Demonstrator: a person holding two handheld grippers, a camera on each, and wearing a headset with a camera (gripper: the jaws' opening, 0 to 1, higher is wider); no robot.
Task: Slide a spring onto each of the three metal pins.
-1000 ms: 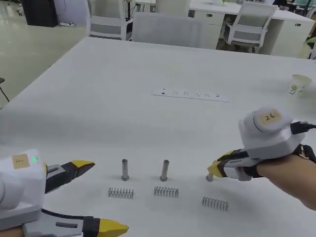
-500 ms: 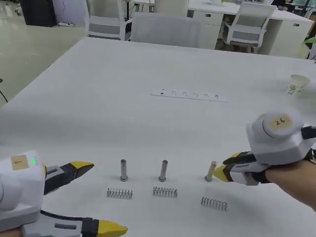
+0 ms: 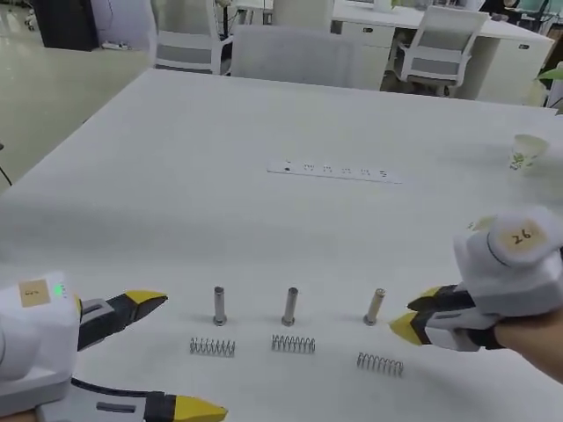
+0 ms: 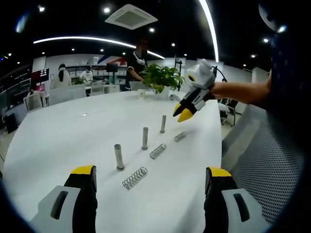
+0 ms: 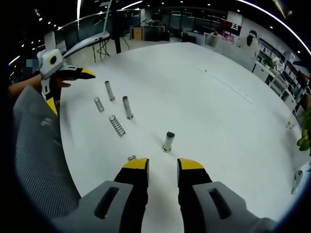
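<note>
Three metal pins stand in a row on the white table: left pin (image 3: pixel 219 306), middle pin (image 3: pixel 290 305), and right pin (image 3: pixel 375 307), which leans slightly. A spring lies in front of each: left spring (image 3: pixel 212 348), middle spring (image 3: pixel 294 344), right spring (image 3: pixel 380 363). My left gripper (image 3: pixel 171 354) hovers wide open at the near left of the row and holds nothing. My right gripper (image 3: pixel 412 316) sits just right of the right pin with its jaws slightly apart and nothing between them. In the right gripper view, the right pin (image 5: pixel 168 141) stands just beyond my right gripper (image 5: pixel 163 165).
A power strip (image 3: pixel 334 170) is set into the table's middle. A paper cup (image 3: pixel 526 150) stands at the far right edge. Office chairs (image 3: pixel 189 40) and desks stand beyond the far edge. In the left gripper view a potted plant (image 4: pixel 162 77) sits at the table's far end.
My right gripper has drawn back to the right, away from the right pin, which now stands free and slightly tilted. The left gripper has stayed put.
</note>
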